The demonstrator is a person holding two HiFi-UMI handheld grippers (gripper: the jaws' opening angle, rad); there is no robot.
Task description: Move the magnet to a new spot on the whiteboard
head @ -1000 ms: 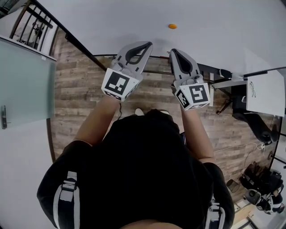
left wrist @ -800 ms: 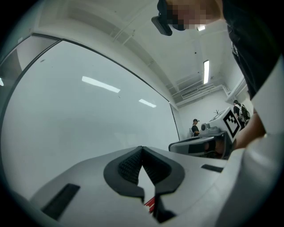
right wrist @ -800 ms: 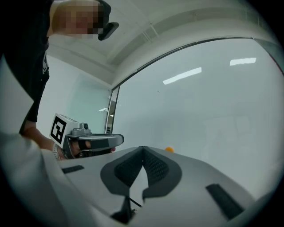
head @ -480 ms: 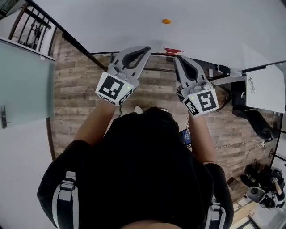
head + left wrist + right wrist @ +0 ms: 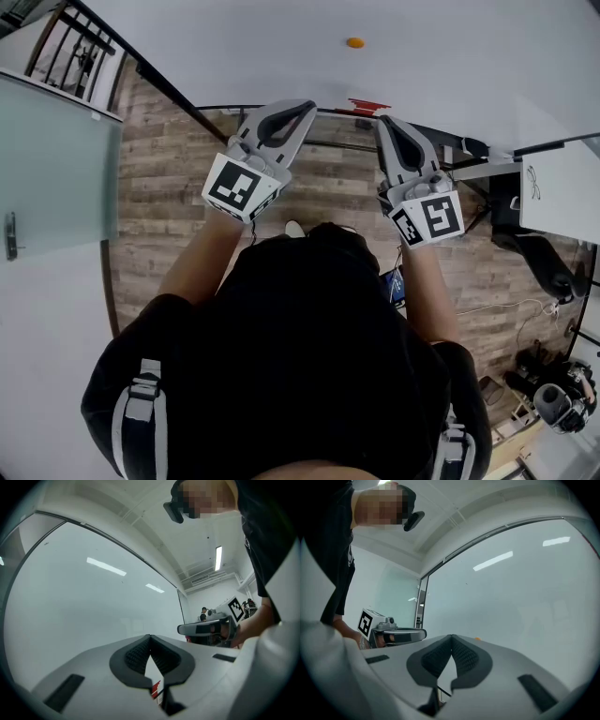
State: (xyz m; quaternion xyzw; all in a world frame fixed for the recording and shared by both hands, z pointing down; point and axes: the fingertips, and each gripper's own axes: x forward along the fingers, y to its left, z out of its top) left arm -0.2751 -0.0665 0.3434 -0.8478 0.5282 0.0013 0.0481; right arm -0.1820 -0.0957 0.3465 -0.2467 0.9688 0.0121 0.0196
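Glossy white whiteboard (image 5: pixel 225 47) fills the 12 o'clock side of the head view. It stands over a brown wood-plank floor (image 5: pixel 159 178), with a frosted glass panel (image 5: pixel 56 169) at 9 o'clock and a black metal railing (image 5: pixel 80 42) at 11 o'clock. A small round orange magnet (image 5: pixel 354 42) sits on the board near the picture's top edge, alone on bare white surface.

A person in a black top (image 5: pixel 300 356) holds both tools toward the board. The grey left gripper (image 5: pixel 307 106) has its jaws pressed together with nothing between them. Its own view shows the ribbed dark pads (image 5: pixel 135 657) meeting at the tip against the pale board. The grey right gripper (image 5: pixel 382 122) is likewise pressed together and empty, its pads also meeting at the tip in its own view.

The magnet lies at 1 o'clock from the left gripper's tip and at 11 o'clock from the right gripper's tip. It is well apart from both and touched by neither. In the right gripper view it shows only as an orange speck (image 5: pixel 478 639) just past the gripper's body, at 3 o'clock from the closed tip.

A small red item (image 5: pixel 366 106) shows between the two grippers at the foot of the board; what it is cannot be told.
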